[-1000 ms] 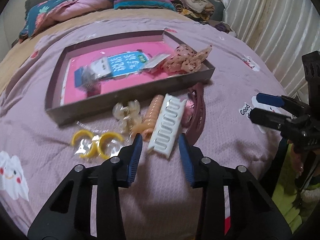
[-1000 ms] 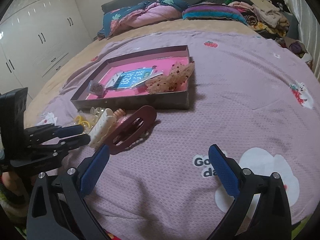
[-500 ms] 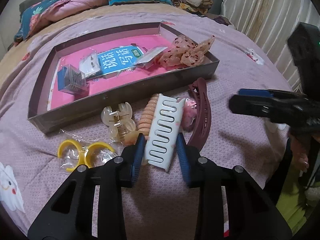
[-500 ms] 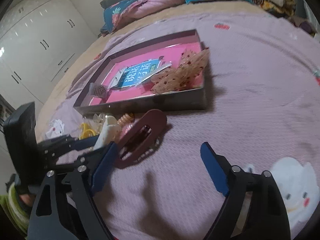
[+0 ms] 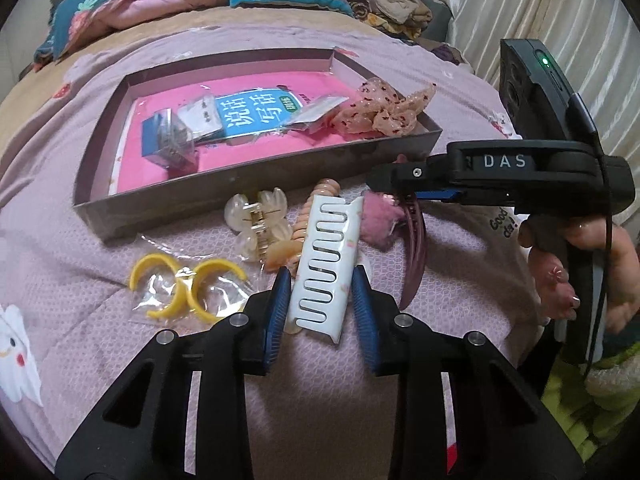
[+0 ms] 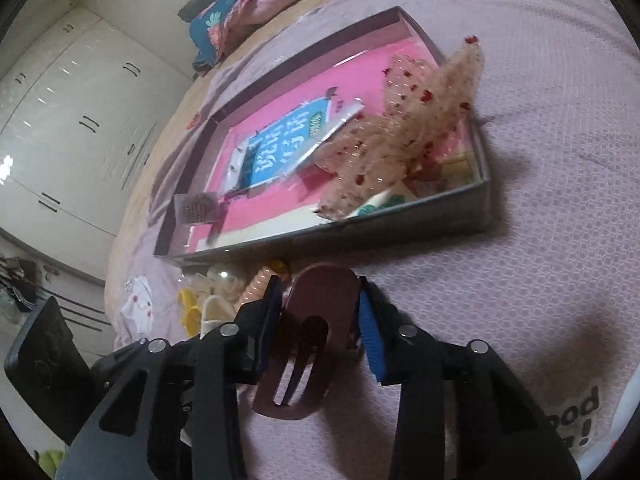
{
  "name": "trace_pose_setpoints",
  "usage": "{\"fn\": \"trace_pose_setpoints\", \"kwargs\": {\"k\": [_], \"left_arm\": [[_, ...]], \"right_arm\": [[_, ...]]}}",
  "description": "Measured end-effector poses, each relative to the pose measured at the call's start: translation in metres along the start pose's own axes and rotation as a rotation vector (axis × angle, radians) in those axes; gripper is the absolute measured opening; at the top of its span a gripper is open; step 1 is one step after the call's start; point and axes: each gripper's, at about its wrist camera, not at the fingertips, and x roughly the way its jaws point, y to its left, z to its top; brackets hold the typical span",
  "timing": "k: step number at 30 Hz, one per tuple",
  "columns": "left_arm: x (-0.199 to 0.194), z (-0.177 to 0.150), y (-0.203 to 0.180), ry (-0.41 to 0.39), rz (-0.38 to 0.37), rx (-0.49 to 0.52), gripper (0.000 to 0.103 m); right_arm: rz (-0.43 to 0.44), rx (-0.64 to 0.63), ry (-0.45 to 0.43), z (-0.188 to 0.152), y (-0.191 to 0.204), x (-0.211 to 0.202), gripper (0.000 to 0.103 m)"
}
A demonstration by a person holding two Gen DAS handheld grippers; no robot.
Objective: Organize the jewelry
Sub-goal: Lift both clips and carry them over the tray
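The white hair clip [image 5: 325,268] lies on the purple bedspread [image 5: 360,420] just in front of the grey tray [image 5: 248,192], and the left gripper [image 5: 320,300] has its 2 fingers closed against the clip's sides. Just beside it, the maroon hair clip [image 6: 312,320] sits pinched between the fingers of the right gripper [image 6: 320,312]. A clear claw clip [image 5: 258,224], yellow hoops [image 5: 184,284] and a pink fluffy piece [image 5: 378,220] lie close by. In the tray rests a dotted scrunchie [image 5: 384,112]
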Motion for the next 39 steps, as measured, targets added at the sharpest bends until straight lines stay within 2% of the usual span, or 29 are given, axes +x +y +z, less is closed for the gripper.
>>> {"fn": "trace_pose_setpoints", "kwargs": {"k": [9, 20, 25, 39], "left_arm": [[-0.014, -0.001, 0.004, -0.028, -0.005, -0.016, 0.02], [-0.043, 0.002, 0.009, -0.086, -0.008, -0.045, 0.02], [-0.055, 0.007, 0.016, -0.116, 0.006, -0.063, 0.02], [-0.081, 0.027, 0.043, -0.19, 0.059, -0.115, 0.02]], "right_arm": [[-0.03, -0.072, -0.085, -0.011, 0.016, -0.027, 0.03], [-0.102, -0.159, -0.215, -0.025, 0.028, -0.075, 0.03], [-0.136, -0.195, -0.249, -0.03, 0.032, -0.089, 0.03], [-0.145, -0.26, -0.32, -0.028, 0.051, -0.114, 0.03]]}}
